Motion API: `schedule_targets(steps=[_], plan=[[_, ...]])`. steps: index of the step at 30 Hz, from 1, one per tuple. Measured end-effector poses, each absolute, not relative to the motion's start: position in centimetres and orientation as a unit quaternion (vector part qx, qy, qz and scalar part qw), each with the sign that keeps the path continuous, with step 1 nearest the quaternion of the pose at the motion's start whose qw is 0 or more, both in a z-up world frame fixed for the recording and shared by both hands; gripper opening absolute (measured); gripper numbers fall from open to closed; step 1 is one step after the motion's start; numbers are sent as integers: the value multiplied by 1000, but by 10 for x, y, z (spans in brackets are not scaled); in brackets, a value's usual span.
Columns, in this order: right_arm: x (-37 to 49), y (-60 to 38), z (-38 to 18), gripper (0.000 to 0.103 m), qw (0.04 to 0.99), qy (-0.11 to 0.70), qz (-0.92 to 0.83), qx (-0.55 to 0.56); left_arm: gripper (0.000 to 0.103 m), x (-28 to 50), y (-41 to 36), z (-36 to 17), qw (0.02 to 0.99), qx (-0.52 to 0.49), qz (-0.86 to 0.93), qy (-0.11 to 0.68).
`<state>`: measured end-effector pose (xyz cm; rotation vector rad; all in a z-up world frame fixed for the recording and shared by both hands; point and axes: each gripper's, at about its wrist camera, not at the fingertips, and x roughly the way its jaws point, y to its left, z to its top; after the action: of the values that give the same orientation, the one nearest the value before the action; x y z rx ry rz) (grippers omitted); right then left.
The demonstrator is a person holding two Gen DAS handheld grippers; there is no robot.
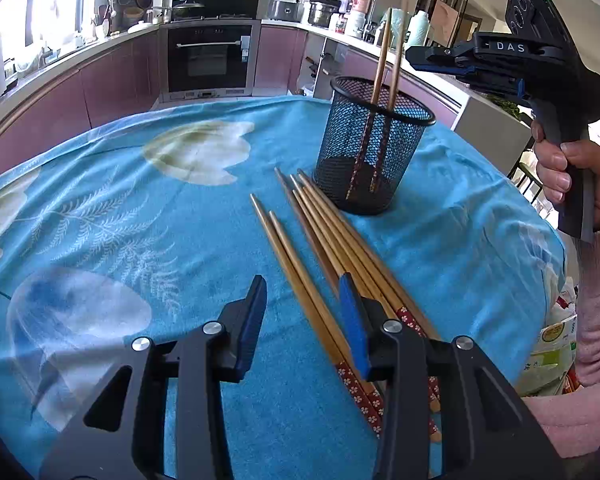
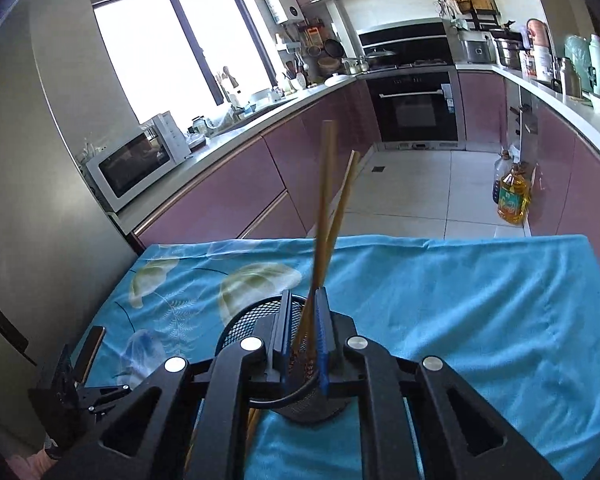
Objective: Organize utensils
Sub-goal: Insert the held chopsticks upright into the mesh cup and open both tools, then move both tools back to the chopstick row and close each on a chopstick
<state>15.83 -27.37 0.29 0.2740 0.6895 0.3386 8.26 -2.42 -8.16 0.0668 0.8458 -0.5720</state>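
A black mesh cup [image 1: 374, 152] stands on the blue cloth [image 1: 140, 208] with two wooden chopsticks [image 1: 382, 56] upright in it. Several more chopsticks [image 1: 320, 240] with red patterned ends lie on the cloth in front of the cup. My left gripper [image 1: 303, 304] is open, low over the lying chopsticks, one finger on each side of two of them. My right gripper [image 2: 303, 312] hovers above the cup [image 2: 240, 324]; its jaws stand narrowly apart and the two chopsticks [image 2: 326, 216] pass between them. In the left wrist view the right gripper [image 1: 416, 58] sits up right of the cup, clear of the chopsticks.
The table is covered by the blue cloth [image 2: 460, 300]; its far edge drops to a tiled kitchen floor. Purple cabinets, an oven [image 1: 210, 58] and a microwave [image 2: 136, 164] lie beyond. Bags [image 1: 556, 340] sit by the table's right side.
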Motion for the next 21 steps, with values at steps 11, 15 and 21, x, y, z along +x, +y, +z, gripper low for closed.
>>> schedule_targets(steps=[11,15,21], plan=[[132,-274,9,31,927,305,176,130,33,85,-27,-88,866,39,-272,418],[101,-260,11,39,926,294,212,107,32,86,-27,-92,863,44,-269,426],[81,-227,-29,45,901,353,242,69,29,86,-31,-97,859,55,-266,435]])
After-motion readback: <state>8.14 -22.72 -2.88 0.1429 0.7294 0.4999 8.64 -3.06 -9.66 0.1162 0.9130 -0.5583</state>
